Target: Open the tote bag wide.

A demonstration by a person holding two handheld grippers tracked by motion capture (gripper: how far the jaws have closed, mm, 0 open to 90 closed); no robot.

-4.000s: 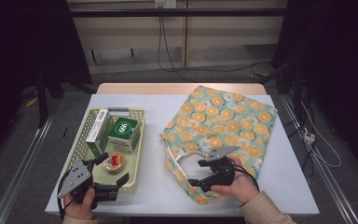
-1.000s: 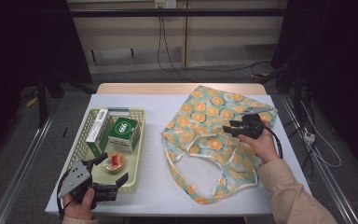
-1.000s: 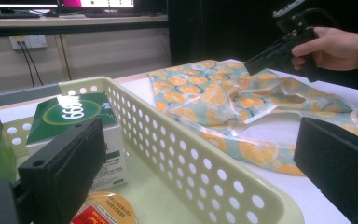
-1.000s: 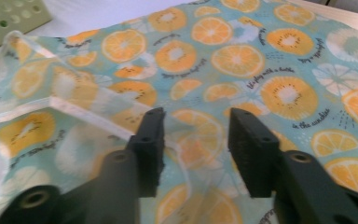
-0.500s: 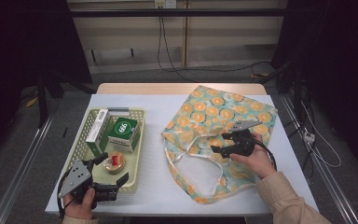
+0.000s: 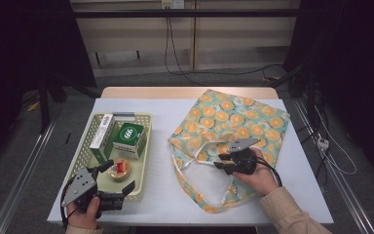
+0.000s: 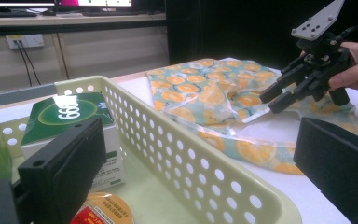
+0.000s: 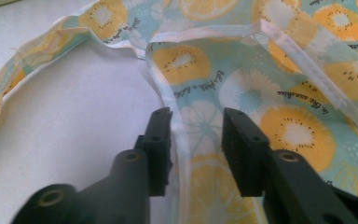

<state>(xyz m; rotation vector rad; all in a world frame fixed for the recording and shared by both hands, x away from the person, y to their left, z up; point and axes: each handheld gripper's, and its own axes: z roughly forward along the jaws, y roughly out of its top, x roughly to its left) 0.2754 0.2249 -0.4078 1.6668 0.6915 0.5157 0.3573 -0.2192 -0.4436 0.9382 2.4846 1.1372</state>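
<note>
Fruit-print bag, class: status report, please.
Right claw open, closing astride bag edge, not gripping. Left claw open at basket. Nothing in the way.

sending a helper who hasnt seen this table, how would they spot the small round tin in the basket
Start at the pale yellow-green perforated plastic basket on the left half of the white table. At its near end, just in front of the dark green and white carton, lies a small round flat tin with a red and gold lid. It is the only round thing there; its neighbours are rectangular boxes.
</note>
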